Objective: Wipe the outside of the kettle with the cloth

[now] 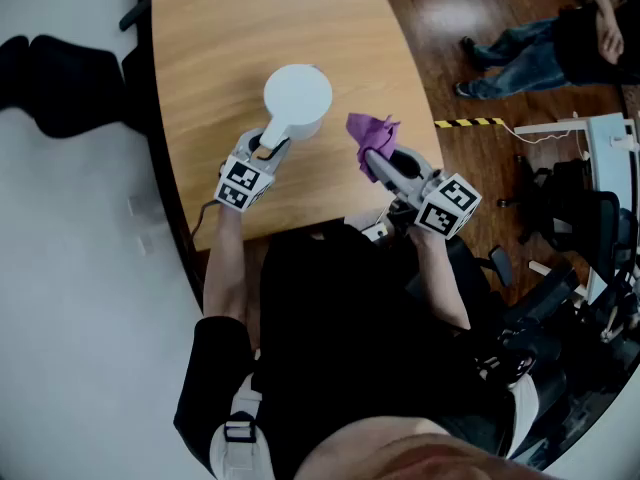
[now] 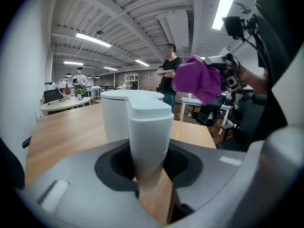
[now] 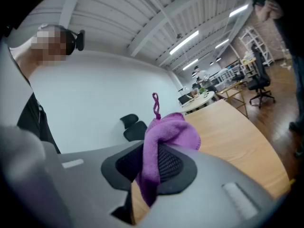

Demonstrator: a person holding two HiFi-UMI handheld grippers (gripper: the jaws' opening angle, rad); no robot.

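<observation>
A white kettle point(image 1: 297, 101) stands on the wooden table point(image 1: 200, 58). My left gripper point(image 1: 266, 148) is shut on the kettle's handle point(image 2: 149, 141), which runs upright between its dark pads. In the left gripper view the kettle's body point(image 2: 116, 113) rises just behind the handle. My right gripper point(image 1: 372, 156) is shut on a purple cloth point(image 1: 372, 130), held in the air to the right of the kettle and apart from it. The cloth point(image 3: 159, 146) bunches between the right jaws, with a loop sticking up. From the left gripper view the cloth point(image 2: 197, 80) hangs at the upper right.
The table's curved right edge point(image 1: 425, 118) lies just under my right gripper; beyond it is wooden floor with yellow-black tape point(image 1: 468, 123). A seated person's legs point(image 1: 520, 53) are at the top right. Office chairs point(image 1: 560, 218) and gear crowd the right side. A white wall point(image 1: 70, 218) fills the left.
</observation>
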